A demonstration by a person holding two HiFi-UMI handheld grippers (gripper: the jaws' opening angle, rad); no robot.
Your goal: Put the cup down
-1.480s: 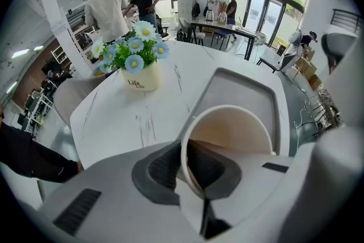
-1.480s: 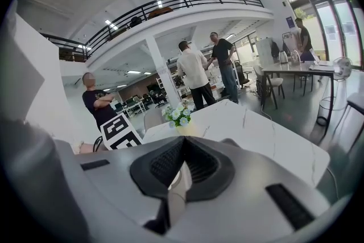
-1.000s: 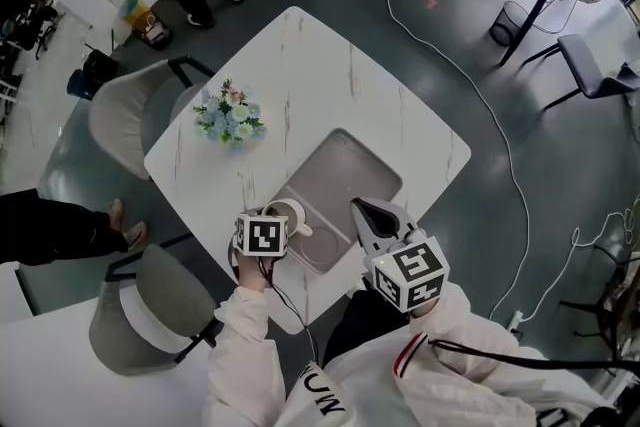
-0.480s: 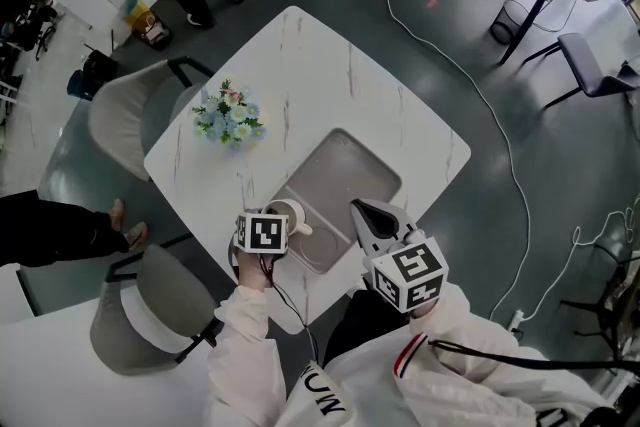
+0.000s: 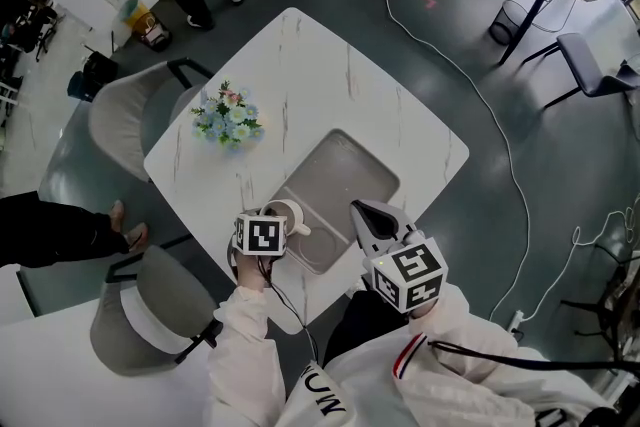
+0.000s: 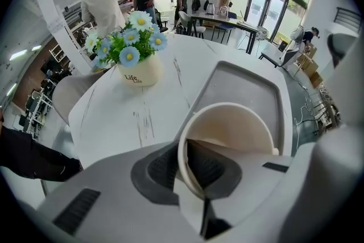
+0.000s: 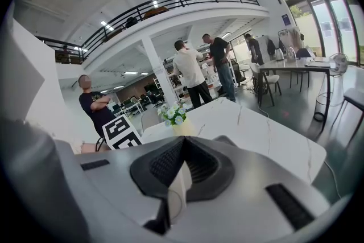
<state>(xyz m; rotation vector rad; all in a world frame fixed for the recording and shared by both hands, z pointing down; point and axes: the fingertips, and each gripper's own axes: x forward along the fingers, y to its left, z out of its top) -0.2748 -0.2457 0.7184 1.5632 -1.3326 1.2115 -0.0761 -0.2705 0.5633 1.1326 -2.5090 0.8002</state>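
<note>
Left gripper view shows your left tool set narrow and clamped on the cup. One pad sits inside the rim and the other outside, with the wall pinched between them. The cup tilts, mouth toward the camera, in front of the grey tray. Head view puts it at the tray's lower-left edge, lower middle of the frame; whether its base touches, you cannot tell. Your right tool is closed, pads meeting at the tips and holding nothing, near the tray's lower-right edge over the surface.
</note>
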